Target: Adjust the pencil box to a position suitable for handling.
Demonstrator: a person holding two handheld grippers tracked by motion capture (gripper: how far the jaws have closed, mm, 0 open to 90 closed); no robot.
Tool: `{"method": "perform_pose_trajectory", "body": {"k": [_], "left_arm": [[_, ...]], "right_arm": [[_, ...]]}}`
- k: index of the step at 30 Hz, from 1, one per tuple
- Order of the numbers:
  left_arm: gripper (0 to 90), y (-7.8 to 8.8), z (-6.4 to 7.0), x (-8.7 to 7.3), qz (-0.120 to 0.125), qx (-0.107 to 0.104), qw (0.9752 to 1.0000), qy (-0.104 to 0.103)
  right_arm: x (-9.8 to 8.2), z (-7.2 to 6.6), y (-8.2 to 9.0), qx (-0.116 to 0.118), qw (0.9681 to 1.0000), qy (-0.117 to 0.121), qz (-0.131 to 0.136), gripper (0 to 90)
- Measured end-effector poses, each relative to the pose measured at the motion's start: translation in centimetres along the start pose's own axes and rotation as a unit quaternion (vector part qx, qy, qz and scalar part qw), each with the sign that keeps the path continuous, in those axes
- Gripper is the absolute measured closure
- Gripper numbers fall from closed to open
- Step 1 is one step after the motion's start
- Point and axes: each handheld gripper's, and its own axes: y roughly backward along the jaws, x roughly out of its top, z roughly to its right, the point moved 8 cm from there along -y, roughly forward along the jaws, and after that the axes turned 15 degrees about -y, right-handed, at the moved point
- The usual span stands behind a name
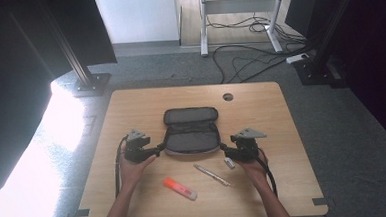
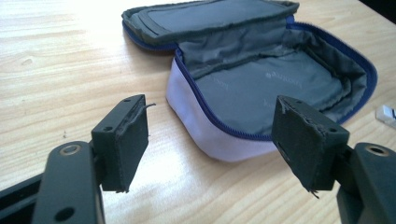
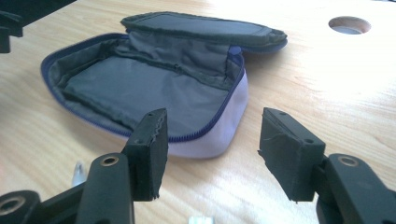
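Fingers of left gripper (image 1: 159, 149) and right gripper (image 1: 222, 147) apart, gripping nothing, flanking one unzipped grey pouch (image 1: 191, 131) lying mid-bench (image 1: 130, 104). Faint lining print, unreadable. Nearby: one orange marker (image 1: 180, 189), one pen (image 1: 212, 175), one small white cap (image 1: 229, 162).

High view overhead facing forward-down, both gripper views low, close, sharing the open pouch (image 1: 191, 131)

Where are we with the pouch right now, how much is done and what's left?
Done: the pouch lies unzipped, lid folded back, nothing visible inside. In hand: nothing; the left gripper and right gripper sit at either end of it, jaws open and empty. Left, probably: the orange marker, the pen and a small white piece lie on the table, not packed yet.
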Motion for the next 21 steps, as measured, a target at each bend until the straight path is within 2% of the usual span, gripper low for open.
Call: {"method": "perform_pose_trajectory", "body": {"k": [3,10,13,16,19,21], "left_arm": [[28.8,0.3,0.4,-0.4,0.0,-0.003,1.0,-0.005],[30.0,1.1,1.4,-1.9,-0.005,-0.017,0.9998,-0.009],[30.8,1.4,1.5,-2.5,-0.009,-0.017,0.9998,-0.011],[31.0,1.8,1.7,-3.2,-0.01,-0.026,0.9996,-0.008],[31.0,2.3,1.6,-3.8,-0.008,-0.023,0.9997,-0.007],[31.4,2.6,1.5,-4.5,-0.004,-0.023,0.9997,-0.001]], "right_arm": [[-0.5,0.2,0.4,0.003,1.0,0.004,-0.005,39.8],[-1.9,0.3,2.2,0.006,0.9999,0.012,0.002,38.6],[-2.1,0.3,2.6,0.006,0.9999,0.014,0.004,38.2],[-2.7,0.2,3.1,0.007,0.9998,0.021,0.003,38.2],[-3.6,0.1,3.6,0.012,0.9996,0.024,0.002,38.2],[-3.9,0.1,3.7,0.015,0.9997,0.017,0.004,38.4]]}}
